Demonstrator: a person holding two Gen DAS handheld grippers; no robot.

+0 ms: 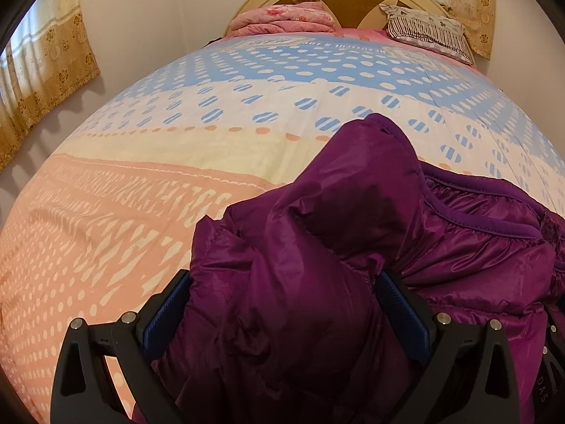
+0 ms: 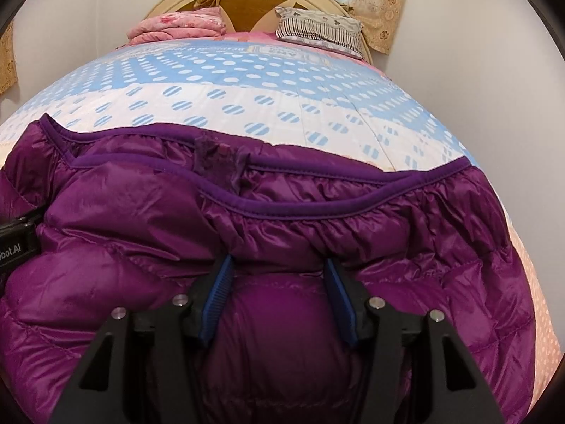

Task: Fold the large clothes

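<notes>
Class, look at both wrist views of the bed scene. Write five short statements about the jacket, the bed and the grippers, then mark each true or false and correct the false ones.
1. The jacket is purple. True.
2. The jacket lies on a bare wooden floor. False: it lies on the dotted bedspread.
3. Jacket fabric bulges between the fingers of the right gripper. True.
4. The left gripper has nothing between its fingers. False: puffy jacket fabric fills the gap.
5. A folded pink blanket sits near the headboard. True.
</notes>
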